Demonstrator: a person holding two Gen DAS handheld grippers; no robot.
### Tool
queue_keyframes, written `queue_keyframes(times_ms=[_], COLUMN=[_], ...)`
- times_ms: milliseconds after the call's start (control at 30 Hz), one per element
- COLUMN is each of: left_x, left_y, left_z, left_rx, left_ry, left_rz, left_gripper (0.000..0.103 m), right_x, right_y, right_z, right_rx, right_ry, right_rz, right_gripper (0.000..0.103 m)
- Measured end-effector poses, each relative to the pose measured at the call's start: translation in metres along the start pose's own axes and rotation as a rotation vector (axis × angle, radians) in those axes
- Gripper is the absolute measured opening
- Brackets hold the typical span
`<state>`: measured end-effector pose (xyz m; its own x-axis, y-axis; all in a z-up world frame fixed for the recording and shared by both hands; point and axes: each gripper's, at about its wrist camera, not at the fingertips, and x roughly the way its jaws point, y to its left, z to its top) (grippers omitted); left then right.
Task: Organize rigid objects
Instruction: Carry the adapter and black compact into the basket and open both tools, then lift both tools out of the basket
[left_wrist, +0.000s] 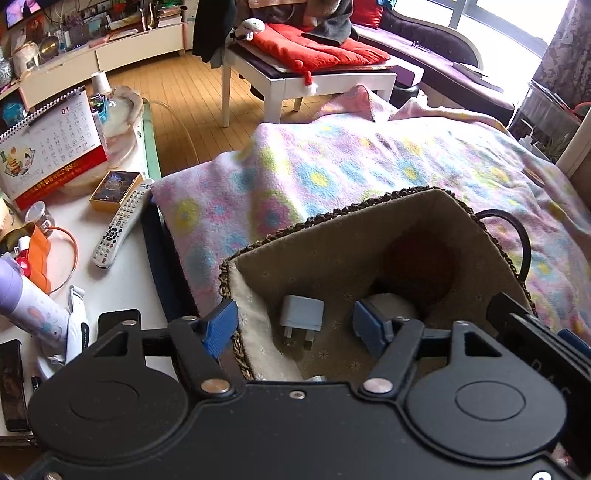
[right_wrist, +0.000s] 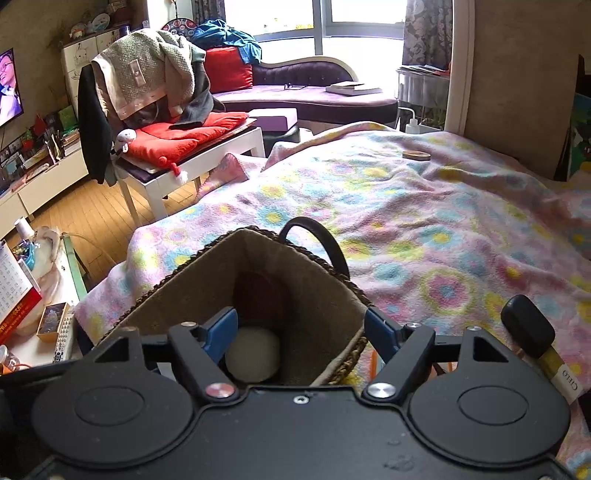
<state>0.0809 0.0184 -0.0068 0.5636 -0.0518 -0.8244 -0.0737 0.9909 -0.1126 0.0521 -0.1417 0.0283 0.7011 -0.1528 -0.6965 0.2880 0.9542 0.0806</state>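
A woven basket (left_wrist: 491, 236) with a cloth lining stands on the flowered blanket (left_wrist: 332, 162). Inside it lie a grey plug adapter (left_wrist: 301, 314) and a white ball (right_wrist: 253, 354), with something dark red (right_wrist: 258, 291) at the far end. My left gripper (left_wrist: 295, 325) hangs open over the basket's near left corner. One finger is outside the rim and the other inside, and the adapter lies loose below them. My right gripper (right_wrist: 301, 332) is open too and straddles the basket's right wall (right_wrist: 354, 295). The ball sits beside its left finger, and nothing is pressed.
A side table (left_wrist: 129, 280) at the left carries a remote (left_wrist: 122, 225), a desk calendar (left_wrist: 48, 147), a small box (left_wrist: 114, 188) and a bottle (left_wrist: 26, 299). A black labelled fob (right_wrist: 528, 326) and a wooden disc (right_wrist: 416, 155) lie on the blanket. A white stool (right_wrist: 207, 155) stands beyond.
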Motion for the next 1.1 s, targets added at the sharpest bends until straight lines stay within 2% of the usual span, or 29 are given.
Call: queue_keyframes(times_ms=[367,500,1100], left_x=[0.0,-0.001,-0.005], left_y=[-0.001,-0.002,-0.023], left_z=[-0.002,-0.002,-0.009], left_rx=[0.018,0.021,0.101], left_ry=[0.005,0.0,-0.039], left_rz=[0.002,0.012,0.047], left_gripper=[0.066,0.074,0.074], right_x=[-0.003,-0.004,-0.011], right_y=[-0.003,-0.006,-0.029], right_z=[-0.007,-0.007,-0.013], right_rx=[-0.001,0.006,0.064], right_ry=[0.012,0.01,-0.003], right_rz=[-0.013,-0.012,-0.006], right_gripper=[0.077,0.077,0.082])
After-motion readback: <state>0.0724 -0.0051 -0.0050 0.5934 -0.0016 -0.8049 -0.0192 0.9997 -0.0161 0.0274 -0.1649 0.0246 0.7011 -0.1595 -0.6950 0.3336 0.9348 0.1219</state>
